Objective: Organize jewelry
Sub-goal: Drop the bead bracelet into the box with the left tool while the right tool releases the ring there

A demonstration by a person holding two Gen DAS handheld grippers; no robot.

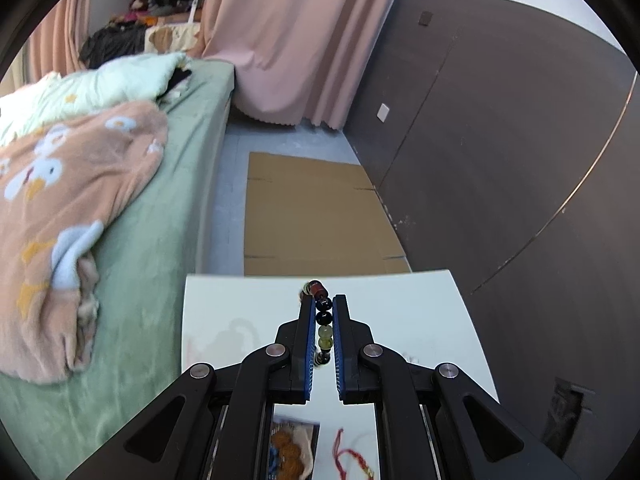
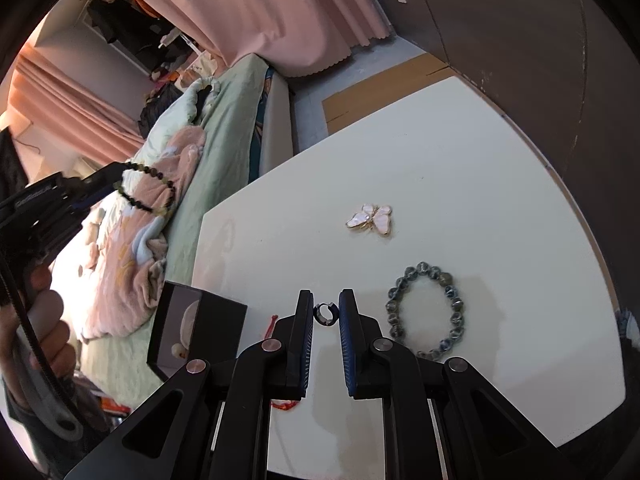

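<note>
My left gripper (image 1: 323,300) is shut on a beaded bracelet (image 1: 323,322) of dark and green beads, held above the white table (image 1: 420,320). The right wrist view shows that same bracelet (image 2: 150,194) hanging as a loop from the left gripper (image 2: 116,178), out over the bed. My right gripper (image 2: 326,300) is shut on a small dark hoop ring (image 2: 326,314) above the table. A pink butterfly brooch (image 2: 370,219) and a grey-blue beaded bracelet (image 2: 428,312) lie on the table. A black box (image 2: 196,332) stands open at the table's left edge.
A bed (image 1: 172,208) with green sheet and pink blanket runs along the table's left. Flat cardboard (image 1: 316,220) lies on the floor beyond the table, beside a dark wall. A red cord bracelet (image 1: 352,456) and a pouch with brown beads (image 1: 290,452) lie under the left gripper. A person's hand (image 2: 44,320) holds the left gripper.
</note>
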